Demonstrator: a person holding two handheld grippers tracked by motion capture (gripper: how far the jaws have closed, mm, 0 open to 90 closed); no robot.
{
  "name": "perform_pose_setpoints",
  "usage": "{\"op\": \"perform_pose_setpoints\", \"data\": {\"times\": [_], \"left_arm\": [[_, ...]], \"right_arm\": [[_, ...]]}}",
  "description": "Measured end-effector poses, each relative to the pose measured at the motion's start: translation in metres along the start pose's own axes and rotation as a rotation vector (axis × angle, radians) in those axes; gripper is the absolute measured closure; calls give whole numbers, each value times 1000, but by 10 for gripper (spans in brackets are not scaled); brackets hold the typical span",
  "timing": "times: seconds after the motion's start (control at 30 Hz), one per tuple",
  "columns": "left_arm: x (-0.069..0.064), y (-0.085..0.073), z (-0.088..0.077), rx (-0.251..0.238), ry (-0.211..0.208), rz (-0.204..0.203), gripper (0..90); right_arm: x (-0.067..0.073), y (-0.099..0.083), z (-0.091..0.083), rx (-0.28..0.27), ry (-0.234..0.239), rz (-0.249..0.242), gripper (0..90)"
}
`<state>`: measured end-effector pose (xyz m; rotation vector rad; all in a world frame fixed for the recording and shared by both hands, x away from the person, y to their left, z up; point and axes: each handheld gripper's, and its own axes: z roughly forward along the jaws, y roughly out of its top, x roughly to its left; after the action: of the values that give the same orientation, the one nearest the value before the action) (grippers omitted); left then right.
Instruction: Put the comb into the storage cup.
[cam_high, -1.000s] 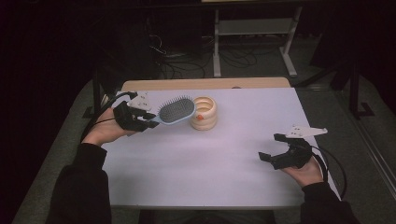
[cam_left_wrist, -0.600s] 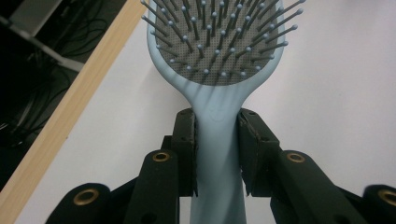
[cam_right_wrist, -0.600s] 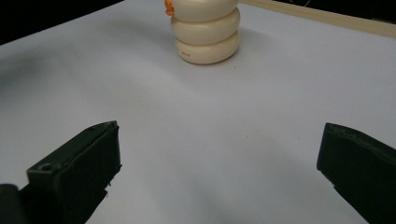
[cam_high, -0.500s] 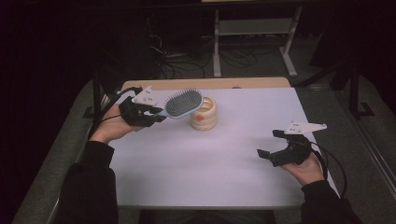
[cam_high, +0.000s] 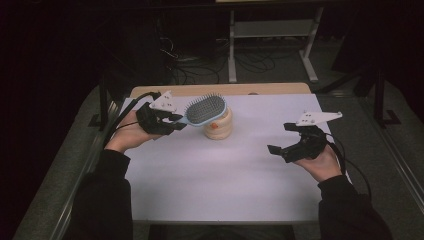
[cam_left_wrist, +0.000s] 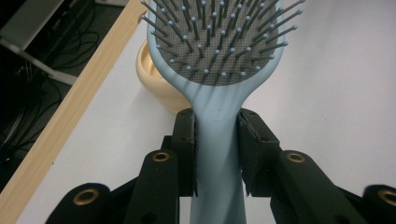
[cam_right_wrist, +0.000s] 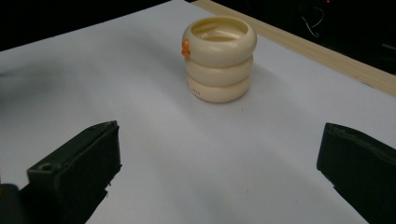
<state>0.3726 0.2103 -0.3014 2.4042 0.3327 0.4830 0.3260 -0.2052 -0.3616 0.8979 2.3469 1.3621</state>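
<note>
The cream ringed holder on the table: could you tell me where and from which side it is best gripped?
Grip the cream ringed holder across a groove between its rings, coming level from the open right gripper's side; it stands upright and the grooves should seat the pads.

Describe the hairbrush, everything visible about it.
The hairbrush is pale blue, plastic-looking, with an oval head and a dark grey perforated pad set with thin pins tipped in small light balls. Its narrow handle is clamped between the black pads of the left gripper, which holds it in the air, bristles facing up. In the high view the head sits in front of the top of the cream ringed cup; whether they touch cannot be told.
</note>
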Motion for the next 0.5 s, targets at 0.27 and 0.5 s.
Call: {"op": "perform_pose_setpoints", "data": {"times": [0.27,0.5], "left_arm": [[-2,9,3,-7,3,0,702],[-4,16,5,-34,-3,-1,702]], "right_arm": [[6,31,7,-16,41,-11,0],[10,52,21,-29,75,-19,0]]}}
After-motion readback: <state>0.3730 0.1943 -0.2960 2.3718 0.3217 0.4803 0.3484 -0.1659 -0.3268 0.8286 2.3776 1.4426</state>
